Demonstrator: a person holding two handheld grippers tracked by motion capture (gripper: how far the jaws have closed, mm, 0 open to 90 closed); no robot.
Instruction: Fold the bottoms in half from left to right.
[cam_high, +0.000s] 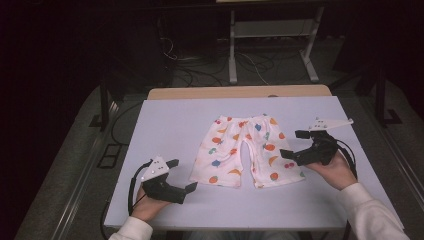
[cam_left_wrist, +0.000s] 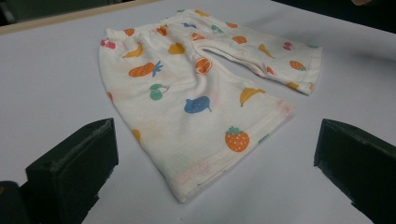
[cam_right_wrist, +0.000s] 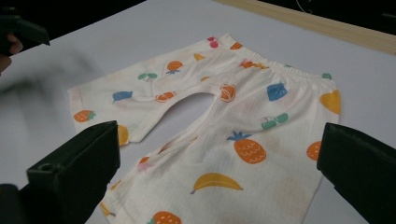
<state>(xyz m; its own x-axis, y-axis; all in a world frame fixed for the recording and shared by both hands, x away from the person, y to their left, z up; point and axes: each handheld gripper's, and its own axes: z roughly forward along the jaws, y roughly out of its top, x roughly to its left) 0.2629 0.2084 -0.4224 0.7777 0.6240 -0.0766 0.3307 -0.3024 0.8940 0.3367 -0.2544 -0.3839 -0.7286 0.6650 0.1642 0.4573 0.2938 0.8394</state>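
Observation:
A pair of small white shorts with a colourful fruit print lies flat in the middle of the table, waistband at the far side, both legs toward me. My left gripper hovers open at the near left, just left of the left leg's hem, nothing between its jaws. My right gripper is open at the right edge of the shorts, its jaws wide above the right leg. The left gripper view takes in the shorts from the hem; the right gripper view takes in the shorts from the side.
The pale lilac table top has a wooden strip along its far edge. Beyond it stand a white metal frame and loose cables on the dark floor. Bare table surrounds the shorts on all sides.

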